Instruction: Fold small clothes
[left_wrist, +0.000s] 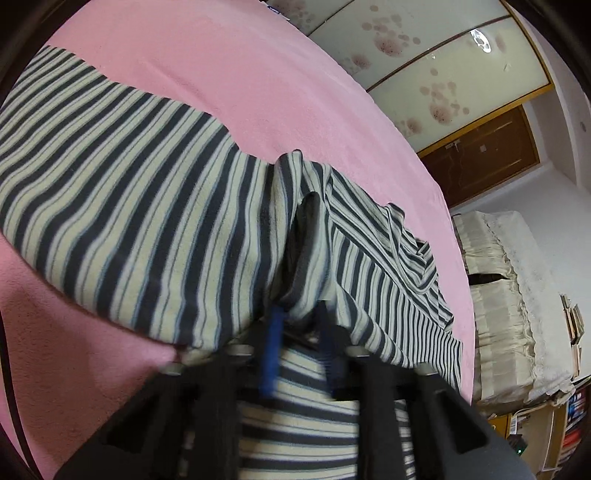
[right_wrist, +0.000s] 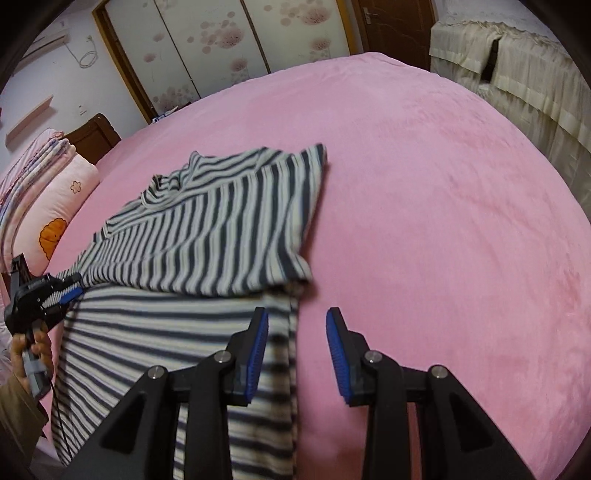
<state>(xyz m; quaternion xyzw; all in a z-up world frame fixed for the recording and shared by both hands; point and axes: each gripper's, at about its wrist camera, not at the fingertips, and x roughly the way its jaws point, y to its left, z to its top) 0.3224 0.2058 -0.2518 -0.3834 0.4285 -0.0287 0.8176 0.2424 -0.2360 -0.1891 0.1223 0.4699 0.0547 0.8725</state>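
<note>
Pink bed cover (right_wrist: 443, 184) carries the striped shirt (right_wrist: 221, 229), half folded; my left tongs (left_wrist: 299, 325) pinch its edge, my right tongs (right_wrist: 297, 325) hang open, empty; a left tug could drag the fold askew

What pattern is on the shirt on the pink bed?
The shirt has dark navy and cream stripes. It shows best in the right wrist view.

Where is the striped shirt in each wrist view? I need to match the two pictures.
Left wrist view: the striped shirt fills the left and centre, bunched between the shut left gripper.
Right wrist view: it lies left of centre, partly folded over; the open right gripper hangs at its right edge.
Shared landmark: the flower-patterned wardrobe doors.
</note>
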